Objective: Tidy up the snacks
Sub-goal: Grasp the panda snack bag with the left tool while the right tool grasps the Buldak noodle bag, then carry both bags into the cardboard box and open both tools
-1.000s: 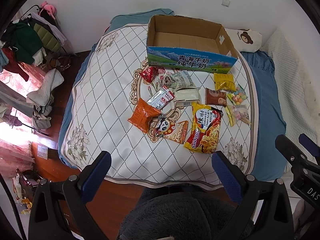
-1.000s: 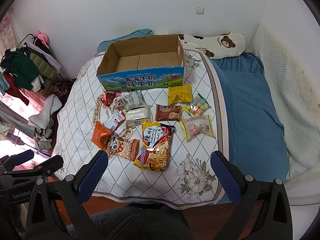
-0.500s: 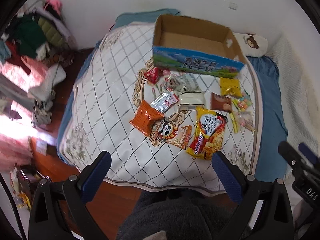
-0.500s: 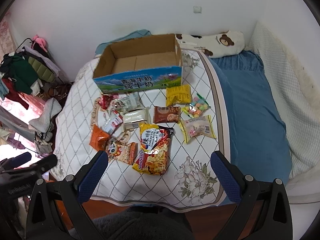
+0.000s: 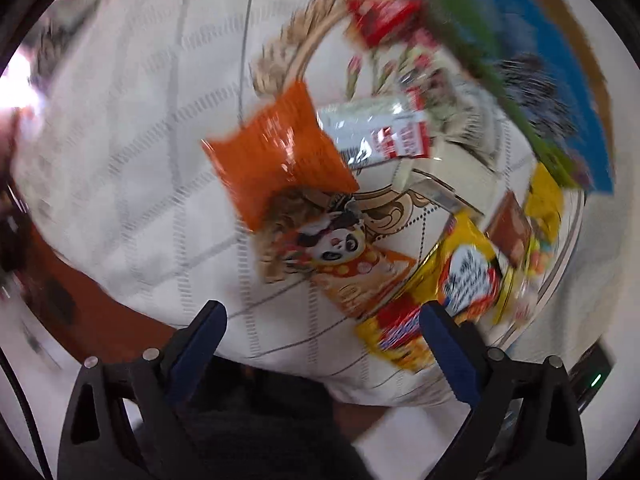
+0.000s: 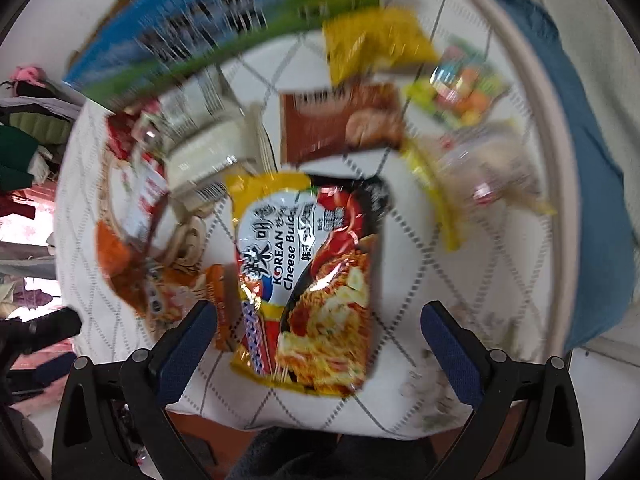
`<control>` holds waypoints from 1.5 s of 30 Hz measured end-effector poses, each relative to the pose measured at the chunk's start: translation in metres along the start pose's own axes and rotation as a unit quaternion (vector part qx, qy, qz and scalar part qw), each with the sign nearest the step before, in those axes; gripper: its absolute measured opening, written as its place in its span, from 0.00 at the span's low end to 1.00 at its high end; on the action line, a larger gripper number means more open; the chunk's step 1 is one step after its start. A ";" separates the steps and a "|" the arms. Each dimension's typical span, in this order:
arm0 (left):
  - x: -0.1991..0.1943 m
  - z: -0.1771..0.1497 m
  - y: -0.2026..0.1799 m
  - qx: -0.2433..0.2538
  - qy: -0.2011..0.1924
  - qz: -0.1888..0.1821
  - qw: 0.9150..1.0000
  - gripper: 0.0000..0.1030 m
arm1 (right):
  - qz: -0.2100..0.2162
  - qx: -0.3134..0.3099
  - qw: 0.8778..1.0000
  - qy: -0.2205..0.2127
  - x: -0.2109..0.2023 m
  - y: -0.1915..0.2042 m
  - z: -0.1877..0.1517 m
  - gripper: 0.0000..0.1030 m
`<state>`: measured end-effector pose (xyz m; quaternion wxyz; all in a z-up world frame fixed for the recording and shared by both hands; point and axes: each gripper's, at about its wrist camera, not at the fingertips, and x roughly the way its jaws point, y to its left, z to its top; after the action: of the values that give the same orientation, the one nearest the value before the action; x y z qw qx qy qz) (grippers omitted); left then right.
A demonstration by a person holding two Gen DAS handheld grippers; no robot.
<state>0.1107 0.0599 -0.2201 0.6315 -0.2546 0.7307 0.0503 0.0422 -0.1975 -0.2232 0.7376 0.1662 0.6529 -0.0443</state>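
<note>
Right wrist view: noodle packet [image 6: 308, 280] lies lengthwise toward the box [image 6: 224, 24]; both grippers' jaws gape empty.

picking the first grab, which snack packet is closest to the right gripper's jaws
The Korean cheese noodle packet: its near end lies between the open jaws of the right gripper. The brown packet and yellow packet sit farther back.

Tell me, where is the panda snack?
The panda snack lies on the quilt, mid-frame in the left wrist view, between the orange packet and the yellow noodle bag.
</note>
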 end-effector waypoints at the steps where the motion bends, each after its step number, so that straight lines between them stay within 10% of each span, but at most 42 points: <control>1: 0.015 0.008 0.001 -0.015 0.019 -0.012 1.000 0.96 | -0.004 0.002 1.000 0.002 0.010 0.001 0.002 1.00; 6: 0.073 0.028 0.010 -0.079 0.081 -0.046 0.992 0.93 | -0.016 -0.001 1.000 0.016 0.046 0.008 0.005 0.99; 9: 0.090 0.027 0.012 -0.098 0.089 -0.049 0.990 0.71 | -0.016 -0.012 1.000 0.021 0.060 0.015 0.007 0.99; 15: 0.080 0.012 -0.038 0.093 0.027 0.050 0.994 0.58 | -0.023 -0.071 0.997 0.026 0.077 0.035 0.009 0.80; 20: 0.089 -0.018 -0.085 0.317 0.009 0.173 0.932 0.60 | -0.024 -0.109 0.990 0.081 0.089 0.034 -0.001 0.77; 22: 0.094 -0.024 -0.089 0.338 0.012 0.188 0.922 0.61 | -0.022 -0.115 0.989 0.089 0.095 0.033 -0.004 0.77; 32: 0.081 -0.029 -0.060 0.207 -0.004 0.100 0.973 0.78 | -0.036 -0.076 0.994 0.067 0.133 0.050 -0.005 0.86; 36: 0.073 -0.038 -0.044 0.238 -0.019 0.114 0.964 0.59 | -0.046 -0.075 0.995 0.040 0.126 0.065 -0.003 0.77; 41: 0.067 -0.055 -0.044 0.300 -0.019 0.132 0.944 0.60 | -0.055 -0.083 0.995 0.027 0.136 0.085 -0.002 0.77; 45: 0.069 -0.051 -0.048 0.299 -0.013 0.111 0.948 0.63 | -0.063 -0.075 0.994 0.046 0.156 0.089 -0.003 0.82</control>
<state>0.0808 -0.0231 -0.2634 0.6783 0.0289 0.7277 -0.0977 0.0868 -0.0893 -0.3590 0.7129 0.0705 0.6969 -0.0343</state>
